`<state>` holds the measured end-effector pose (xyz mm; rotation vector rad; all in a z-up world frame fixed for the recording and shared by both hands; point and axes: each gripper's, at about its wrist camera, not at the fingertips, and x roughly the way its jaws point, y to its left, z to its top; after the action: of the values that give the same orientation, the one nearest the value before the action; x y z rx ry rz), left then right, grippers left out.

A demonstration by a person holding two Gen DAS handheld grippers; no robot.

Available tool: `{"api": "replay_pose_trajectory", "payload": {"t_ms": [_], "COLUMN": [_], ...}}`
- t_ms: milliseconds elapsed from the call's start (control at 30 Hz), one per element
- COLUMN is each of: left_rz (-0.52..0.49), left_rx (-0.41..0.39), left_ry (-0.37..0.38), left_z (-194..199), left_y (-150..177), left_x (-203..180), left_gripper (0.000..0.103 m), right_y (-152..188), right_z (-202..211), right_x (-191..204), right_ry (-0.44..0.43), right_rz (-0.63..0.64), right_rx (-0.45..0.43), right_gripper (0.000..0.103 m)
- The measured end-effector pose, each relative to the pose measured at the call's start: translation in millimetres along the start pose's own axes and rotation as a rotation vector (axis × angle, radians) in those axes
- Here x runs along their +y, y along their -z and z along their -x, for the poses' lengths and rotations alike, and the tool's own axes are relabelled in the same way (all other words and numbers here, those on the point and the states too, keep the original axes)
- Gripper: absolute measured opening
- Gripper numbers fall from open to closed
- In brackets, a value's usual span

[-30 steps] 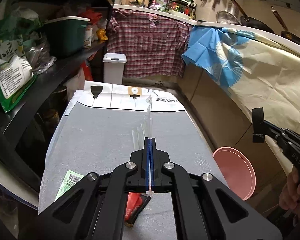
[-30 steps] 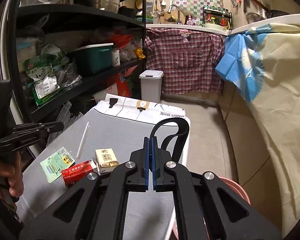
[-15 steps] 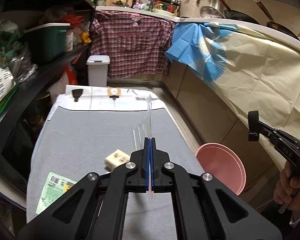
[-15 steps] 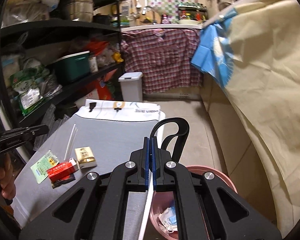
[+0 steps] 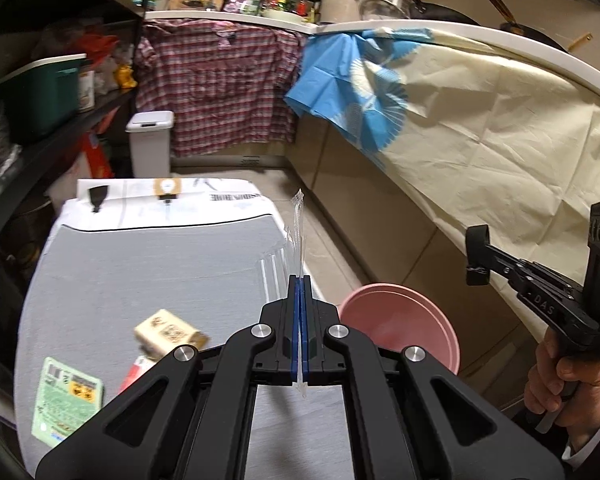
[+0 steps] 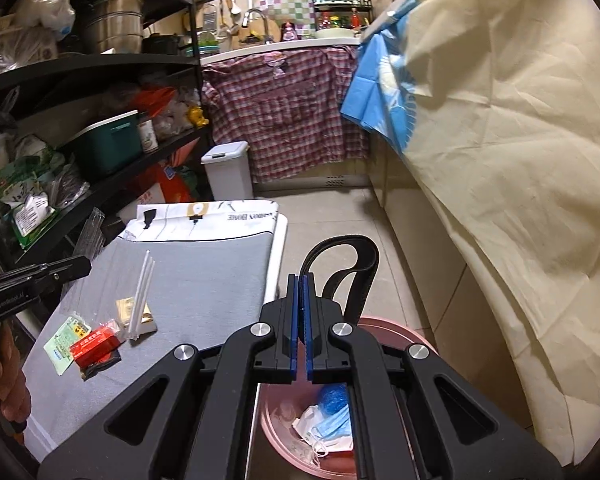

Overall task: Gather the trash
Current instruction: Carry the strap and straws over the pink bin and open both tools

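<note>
The left tool [image 5: 301, 280] is squeezed tight on a clear plastic wrapper [image 5: 296, 232] with white straws inside. The wrapper sticks up above the right edge of the grey counter [image 5: 148, 264]. The right tool [image 6: 300, 280] is squeezed tight on a black strap [image 6: 356, 264], and it hangs over the pink bin [image 6: 416, 340] on the floor beside the counter. On the counter lie a small tan box [image 5: 168, 330], a green packet [image 5: 66, 404] and a red packet [image 6: 94, 342].
</note>
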<state>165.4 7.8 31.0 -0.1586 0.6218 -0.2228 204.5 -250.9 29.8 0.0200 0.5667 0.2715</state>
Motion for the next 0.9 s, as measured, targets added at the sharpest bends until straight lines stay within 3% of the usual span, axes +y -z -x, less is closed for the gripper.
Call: {"api": "replay_pose_trajectory", "payload": {"t_ms": [533,900], "left_rz": [-0.071,-0.12], "left_rx": [0.08,0.137], "left_ry": [0.172,0.202], "left_z": [-52,-89], "left_y": [-3,5], "left_x": [-71,-96], "left_gripper": [0.0,0.0], "right_y": [6,9], "right_z": [-10,-19], "right_x": [-30,-42], "right_ry": [0.054,0.064], "right_rz": [-0.045,-0.066], "right_rx": [0.049,0.077], "right_gripper": [0.003,0.003]}}
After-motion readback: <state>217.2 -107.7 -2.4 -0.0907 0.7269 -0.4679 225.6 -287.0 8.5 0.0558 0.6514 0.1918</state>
